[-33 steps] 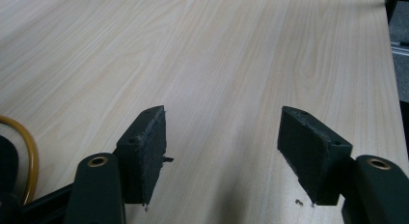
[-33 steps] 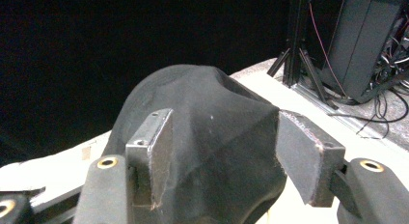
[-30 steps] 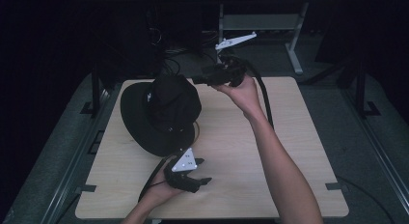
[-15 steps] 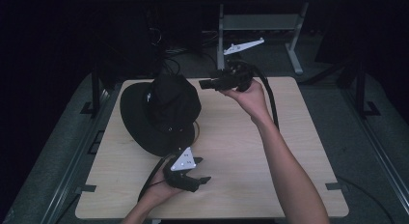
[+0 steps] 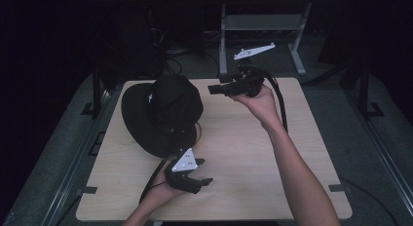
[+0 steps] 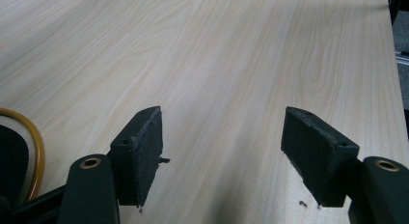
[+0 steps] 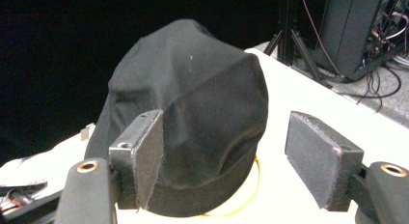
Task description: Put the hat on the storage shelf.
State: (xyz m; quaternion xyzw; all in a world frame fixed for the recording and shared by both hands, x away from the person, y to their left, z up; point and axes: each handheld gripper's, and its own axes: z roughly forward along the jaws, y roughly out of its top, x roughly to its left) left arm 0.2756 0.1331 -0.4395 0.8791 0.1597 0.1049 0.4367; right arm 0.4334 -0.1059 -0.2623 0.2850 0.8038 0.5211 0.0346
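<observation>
Right gripper (image 5: 214, 89) has swung away from the hat (image 5: 163, 111), released like left gripper (image 5: 207, 181).

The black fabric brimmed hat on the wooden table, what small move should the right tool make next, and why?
Probably ease the right tool forward and down until its open jaws straddle the crown of the black fabric brimmed hat. The right gripper view shows the hat's crown centred between the wide-open jaws but beyond them, not yet touched. The left tool rests open near the brim, over bare light wooden table.
</observation>
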